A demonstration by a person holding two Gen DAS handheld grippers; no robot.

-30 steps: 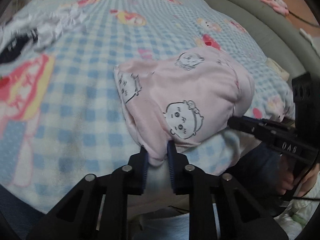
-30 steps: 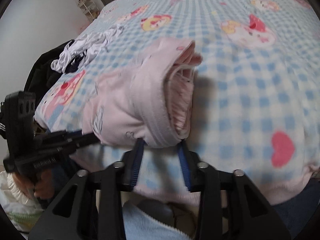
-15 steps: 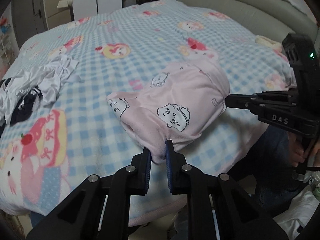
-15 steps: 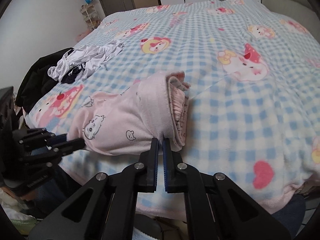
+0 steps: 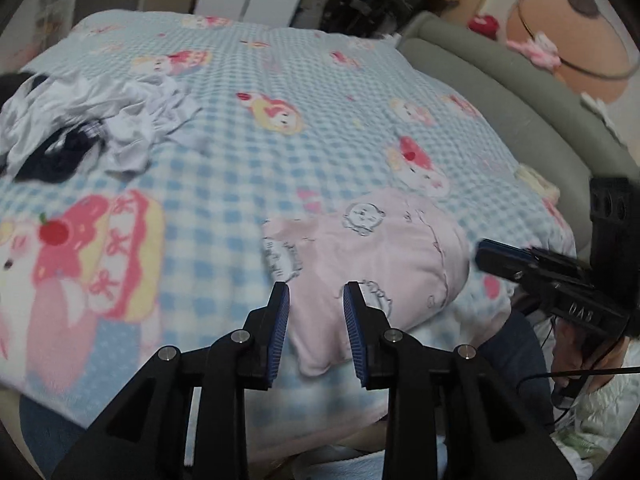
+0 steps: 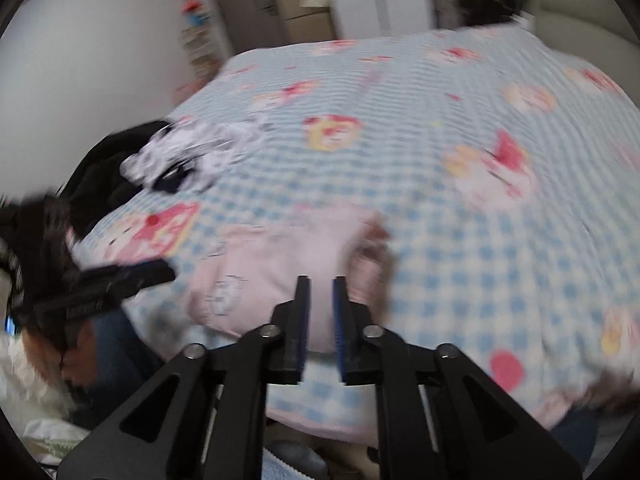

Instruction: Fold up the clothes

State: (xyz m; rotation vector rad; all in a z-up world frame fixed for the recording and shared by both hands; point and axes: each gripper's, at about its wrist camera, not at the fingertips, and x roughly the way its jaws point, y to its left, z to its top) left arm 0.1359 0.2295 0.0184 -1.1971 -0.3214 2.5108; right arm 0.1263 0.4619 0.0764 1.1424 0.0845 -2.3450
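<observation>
Bed blanket [image 5: 248, 152], blue-and-white check with cartoon prints, fills both views; taken as landmark. Grey sofa back [image 5: 500, 92] runs along its far right side in the left view.

Heap of unfolded clothes [image 5: 84, 128], white and dark pieces, sits at the blanket's far left corner, well apart from everything else. A black garment [image 6: 104, 176] lies at the blanket's left edge beside the heap in the right view.

Pink garment [image 5: 372, 252], printed with small cartoon faces, lies on the blanket's near edge, right of centre, as a compact bundle. In the right view it is blurred [image 6: 288, 272], but the shape reads the same.

Left gripper [image 5: 316, 292]: jaws opening, pads clear of the cloth, nothing pinched; the pink bundle shows through the gap, lying on the blanket. Right gripper [image 6: 318, 284]: jaws opening, narrower gap, pads also off the cloth as far as the blur allows.

Progress, as judged: the pink piece looks folded and set down. The heap is untouched, so most of the work remains.

Writing: white lettering on the right gripper's body seen from the left view, reading roughly "DAS" [image 5: 580, 311]. Nothing else legible.
</observation>
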